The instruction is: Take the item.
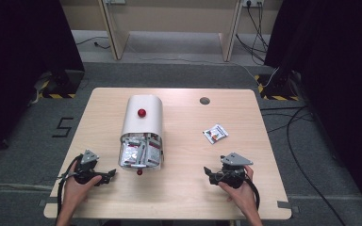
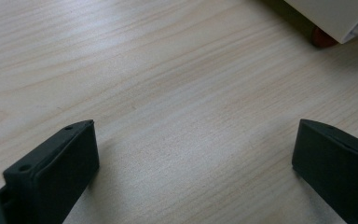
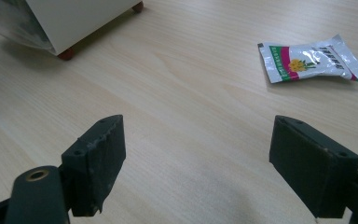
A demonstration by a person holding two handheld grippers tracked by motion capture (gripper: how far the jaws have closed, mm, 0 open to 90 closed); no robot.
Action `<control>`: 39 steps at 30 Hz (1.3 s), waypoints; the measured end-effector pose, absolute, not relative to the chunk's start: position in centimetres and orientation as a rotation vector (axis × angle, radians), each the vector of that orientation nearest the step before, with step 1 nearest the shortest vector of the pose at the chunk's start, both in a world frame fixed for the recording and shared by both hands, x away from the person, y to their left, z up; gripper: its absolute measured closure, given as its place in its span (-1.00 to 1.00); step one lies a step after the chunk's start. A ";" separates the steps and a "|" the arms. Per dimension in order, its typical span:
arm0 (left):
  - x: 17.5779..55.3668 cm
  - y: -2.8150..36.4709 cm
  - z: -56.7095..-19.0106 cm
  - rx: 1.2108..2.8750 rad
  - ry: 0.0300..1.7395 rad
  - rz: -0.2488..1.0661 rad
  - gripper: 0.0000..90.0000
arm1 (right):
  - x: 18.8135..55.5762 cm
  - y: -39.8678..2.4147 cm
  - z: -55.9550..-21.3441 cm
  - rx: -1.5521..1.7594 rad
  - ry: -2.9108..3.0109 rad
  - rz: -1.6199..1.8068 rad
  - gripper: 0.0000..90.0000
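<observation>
On desk, both near front edge: left tool jaws apart, empty; right tool jaws apart, empty. Box between, packet beyond right tool.

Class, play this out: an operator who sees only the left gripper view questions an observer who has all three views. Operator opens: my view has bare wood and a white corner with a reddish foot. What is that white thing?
Observer: A white rounded-top box lying on the light wooden table, its open end stuffed with silver and red sachets.
Operator: Anything loose on the table?
Observer: One white sachet with a yellow flower print, lying flat, apart from the box.
Operator: And the other claw?
Observer: The right claw is open, jaws wide apart over bare wood, holding nothing.
Operator: Which claw is nearer the box?
Observer: The left claw, just beside its open end.
</observation>
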State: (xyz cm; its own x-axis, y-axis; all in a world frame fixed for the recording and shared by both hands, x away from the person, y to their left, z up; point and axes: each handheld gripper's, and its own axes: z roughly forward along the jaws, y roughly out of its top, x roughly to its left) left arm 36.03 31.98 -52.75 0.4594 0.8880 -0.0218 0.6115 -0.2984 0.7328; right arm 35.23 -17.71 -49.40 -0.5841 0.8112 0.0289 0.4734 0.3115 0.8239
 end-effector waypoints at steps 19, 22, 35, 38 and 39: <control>36.0 32.0 -52.7 2.026 1.246 0.517 -1.00 | 33.6 -18.6 -50.3 1.151 2.214 1.170 -0.55; 36.0 32.0 -52.7 2.025 1.246 0.517 -1.00 | 33.3 -18.6 -50.4 1.152 2.214 1.179 -0.54; 36.0 32.0 -52.7 2.026 1.246 0.518 -1.00 | 32.0 -18.9 -51.0 1.155 2.223 1.167 -0.54; 36.0 32.0 -52.7 2.026 1.246 0.518 -1.00 | 31.7 -18.9 -51.2 1.157 2.227 1.159 -0.54; 36.0 32.0 -52.7 2.026 1.246 0.518 -1.00 | 31.6 -18.9 -51.3 1.159 2.227 1.160 -0.54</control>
State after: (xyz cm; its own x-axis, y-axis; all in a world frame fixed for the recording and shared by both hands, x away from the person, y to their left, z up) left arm 36.02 31.98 -52.75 0.4591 0.8882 -0.0211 0.6116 -0.2988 0.7326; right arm 31.57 -18.90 -51.28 -0.5910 0.8055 0.0436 0.4972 0.3212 0.8060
